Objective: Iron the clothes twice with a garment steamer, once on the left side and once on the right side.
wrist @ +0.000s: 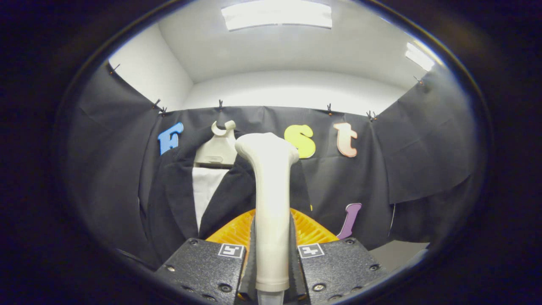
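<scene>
One dark jacket (178,199) hangs on one pale hanger (218,150) against the booth wall, a white panel (205,188) showing between its lapels. It looks soft and limp, likely to sway under any push, so light, steady strokes down each side suit it. In front of the jacket's right half stands one cream steamer (271,195), upright, its head up near the hanger's shoulder. It seems rigid, smooth and probably slippery; the narrow handle low down is the sensible hold. The hand-held gripper (272,262) is clamped there, both fingers pressing the handle. An orange ribbed part (311,231) sits just behind the handle, below the jacket.
</scene>
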A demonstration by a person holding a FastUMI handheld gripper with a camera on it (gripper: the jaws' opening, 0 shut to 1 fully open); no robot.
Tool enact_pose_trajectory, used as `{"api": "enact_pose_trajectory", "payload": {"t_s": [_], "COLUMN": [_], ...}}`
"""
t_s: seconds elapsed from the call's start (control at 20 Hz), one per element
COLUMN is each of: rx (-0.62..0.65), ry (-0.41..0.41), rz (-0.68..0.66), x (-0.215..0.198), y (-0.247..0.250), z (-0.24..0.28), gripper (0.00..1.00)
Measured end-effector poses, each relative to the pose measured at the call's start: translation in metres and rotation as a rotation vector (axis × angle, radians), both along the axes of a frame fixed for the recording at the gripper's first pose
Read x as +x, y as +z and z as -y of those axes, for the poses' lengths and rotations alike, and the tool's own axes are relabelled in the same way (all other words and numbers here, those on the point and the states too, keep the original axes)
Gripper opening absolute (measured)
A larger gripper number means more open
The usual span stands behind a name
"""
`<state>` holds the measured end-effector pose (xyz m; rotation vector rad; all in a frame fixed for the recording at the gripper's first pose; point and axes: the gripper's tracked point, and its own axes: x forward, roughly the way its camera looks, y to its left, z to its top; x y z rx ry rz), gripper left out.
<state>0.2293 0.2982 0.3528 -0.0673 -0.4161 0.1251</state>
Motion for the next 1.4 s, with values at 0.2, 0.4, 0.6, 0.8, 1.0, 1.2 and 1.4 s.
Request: {"api": "enact_pose_trajectory", "payload": {"t_s": [0.2,0.4,0.6,0.8,1.0,1.2,1.4], "rx": [-0.021,-0.051,-0.06,-0.092,-0.112,-0.135,-0.154], "ry": [-0.046,-0.034,-0.057,-0.071,-0.089,-0.095,-0.108], "rz": [0.047,0.025,-0.044,-0.064,-0.084,-0.118,-0.129], "x": [0.01,0.019,0.028,0.029,0.026,0.033,0.015], "y": [0.017,0.003,-0.024,-0.04,-0.059,-0.075,-0.101], "z": [-0.003,-0.015,-0.013,-0.012,-0.008,-0.007,-0.006], "gripper": [0.33,0.33,0.33,0.33,0.33,0.33,0.33]}}
